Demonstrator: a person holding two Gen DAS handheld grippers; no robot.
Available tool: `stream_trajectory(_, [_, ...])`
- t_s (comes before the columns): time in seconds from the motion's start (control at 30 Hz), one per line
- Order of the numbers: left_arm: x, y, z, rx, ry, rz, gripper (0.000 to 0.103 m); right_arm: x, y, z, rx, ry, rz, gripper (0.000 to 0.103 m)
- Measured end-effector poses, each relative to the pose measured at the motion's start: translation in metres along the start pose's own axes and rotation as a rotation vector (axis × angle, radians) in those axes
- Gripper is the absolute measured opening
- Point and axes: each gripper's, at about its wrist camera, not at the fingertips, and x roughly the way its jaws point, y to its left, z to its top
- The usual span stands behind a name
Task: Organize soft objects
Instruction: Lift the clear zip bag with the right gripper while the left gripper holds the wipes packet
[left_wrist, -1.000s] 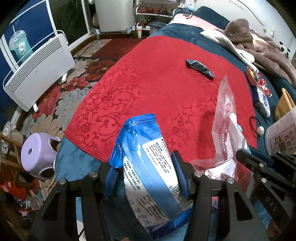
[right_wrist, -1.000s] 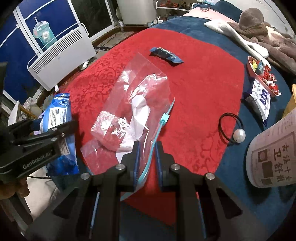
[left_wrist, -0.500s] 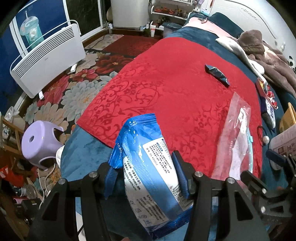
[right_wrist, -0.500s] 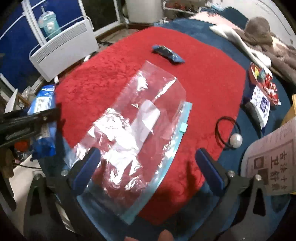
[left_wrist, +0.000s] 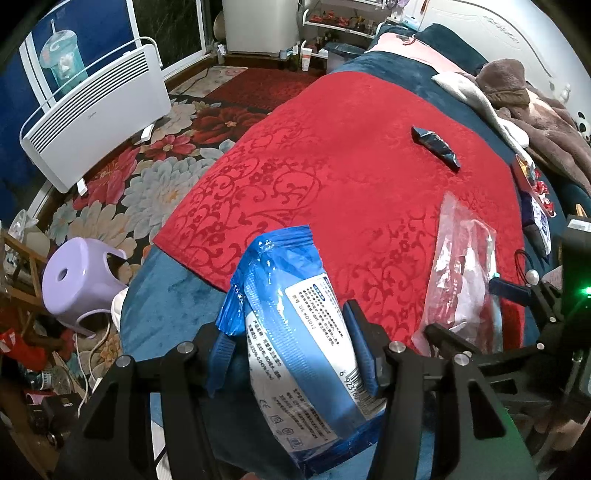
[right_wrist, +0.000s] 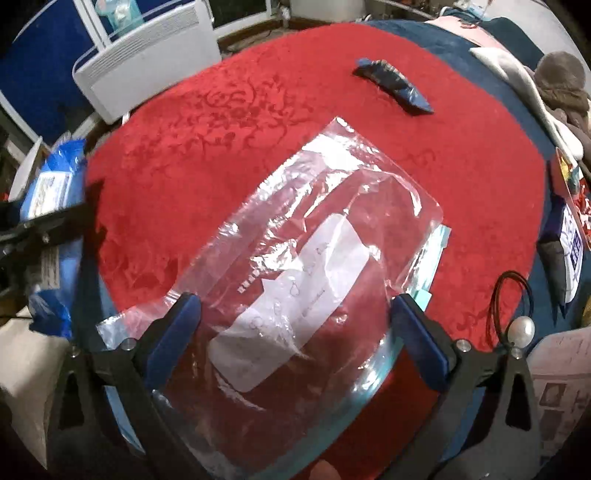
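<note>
A blue wipes pack (left_wrist: 295, 321) is clamped between the pads of the left gripper (left_wrist: 291, 350), its crimped top end pointing away from the camera and its white printed label facing up. It is held above the near left corner of the bed, over the dark blue blanket (left_wrist: 173, 295) just off the near edge of the red cloth (left_wrist: 332, 155).

A clear zip bag (right_wrist: 314, 258) lies flat on the red cloth near its near edge, with a white label panel showing through the film and a pale teal zip strip (right_wrist: 437, 254) along its right side. The right gripper (right_wrist: 295, 325) is spread wide above it, the blue pads standing at either side of the bag and pressing on nothing.

A small dark blue packet (right_wrist: 393, 86) lies alone toward the far side of the red cloth, well apart from the bag. A black hair tie with a pearl bead (right_wrist: 521, 325) rests at the right edge of the cloth, on the blue blanket. A white panel heater (left_wrist: 96, 114) and a lilac stool (left_wrist: 77, 280) stand on the flowered rug left of the bed.
</note>
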Motion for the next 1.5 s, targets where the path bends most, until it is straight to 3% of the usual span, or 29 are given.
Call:
stream_trajectory(0.03, [0.000, 0.000, 0.001, -0.001, 0.000, 0.001, 0.058, -0.001, 0.003, -0.002, 0.003, -0.002, 0.002, 0.096])
stream_trajectory(0.07, [0.000, 0.001, 0.001, -0.001, 0.000, 0.002, 0.058, -0.004, 0.007, -0.004, -0.010, -0.011, 0.005, 0.072])
stream_trajectory(0.1, [0.000, 0.001, 0.001, -0.001, 0.000, 0.001, 0.058, -0.007, 0.012, -0.006, -0.031, -0.026, -0.005, 0.042])
stream_trajectory(0.17, [0.000, 0.000, 0.001, -0.001, -0.003, -0.001, 0.058, -0.016, 0.018, -0.008, -0.041, -0.044, -0.026, 0.023])
stream_trajectory(0.4, [-0.006, -0.003, -0.001, -0.001, -0.017, -0.001, 0.058, -0.051, 0.017, -0.020, 0.034, -0.143, 0.051, 0.022])
stream_trajectory(0.7, [-0.013, -0.014, -0.007, 0.020, -0.027, 0.002, 0.058, -0.062, 0.011, -0.004, 0.063, -0.120, 0.033, 0.022])
stream_trajectory(0.97, [-0.018, -0.019, -0.008, 0.024, -0.032, 0.009, 0.058, -0.084, -0.009, -0.017, 0.063, -0.114, 0.015, 0.022])
stream_trajectory(1.5, [-0.039, -0.037, -0.014, 0.038, -0.051, 0.015, 0.058, -0.110, -0.015, -0.023, 0.064, -0.145, -0.043, 0.022])
